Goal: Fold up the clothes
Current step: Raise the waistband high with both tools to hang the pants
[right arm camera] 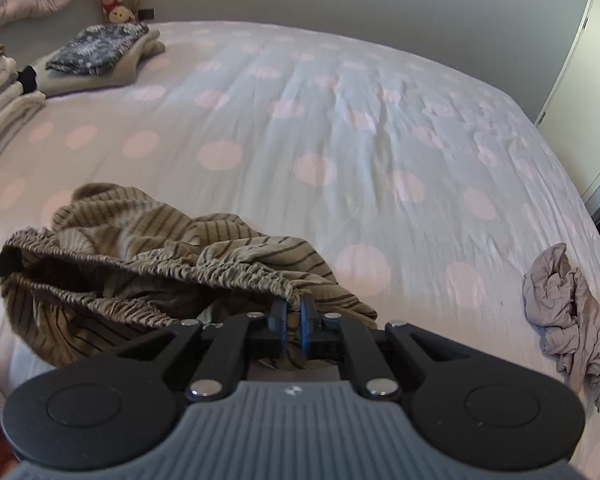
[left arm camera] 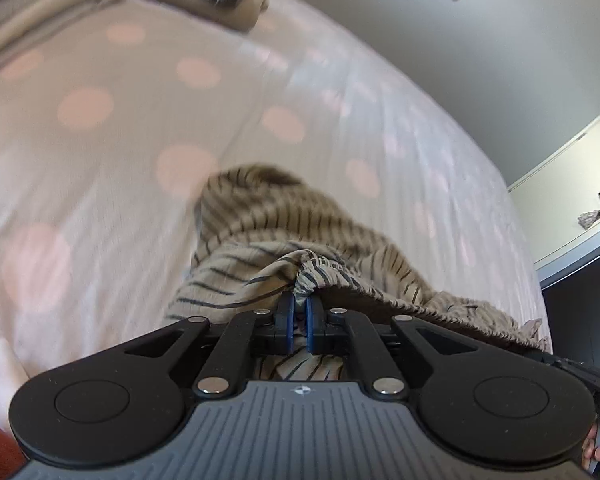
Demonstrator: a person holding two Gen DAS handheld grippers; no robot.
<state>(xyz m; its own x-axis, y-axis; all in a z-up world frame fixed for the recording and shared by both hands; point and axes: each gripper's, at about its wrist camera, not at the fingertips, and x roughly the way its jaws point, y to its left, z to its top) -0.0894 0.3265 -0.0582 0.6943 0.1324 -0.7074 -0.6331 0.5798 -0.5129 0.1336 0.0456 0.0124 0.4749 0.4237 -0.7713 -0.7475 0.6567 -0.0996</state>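
- Left gripper [left arm camera: 299, 312]: my blue fingers [left arm camera: 286, 316] are pinched tight on a bunched bit of the elastic waistband of the striped pants [left arm camera: 268, 220], fabric wadded right between the pads.
- Right gripper [right arm camera: 294, 314]: same deal, fingers [right arm camera: 306, 316] clamped on the gathered waistband at the other end, so I've got the pants [right arm camera: 140, 248] by both sides of the waist.
- Only the right view shows the waistband stretched out as a long ruffled band running left from my fingers, with the opening gaping dark underneath. At its far left end I can see a bit of the other gripper.
- The left view is blurrier and just shows fabric humped up in front of the fingers, legs trailing away over the bed [left arm camera: 100, 160].
- The pants themselves: tan with thin dark stripes, crumpled, heaped loosely on the near side of the bed, not flat at all.
- Bedsheet [right arm camera: 340, 120] is pale with pink dots, some wrinkles toward the middle.
- Right view also catches a crumpled grey garment [right arm camera: 568, 320] near the right edge of the bed, well apart from the pants.
- Far left corner: a folded dark patterned piece [right arm camera: 96, 46] on top of a beige one, and a stack of beige folded stuff [right arm camera: 0, 92] beside it.
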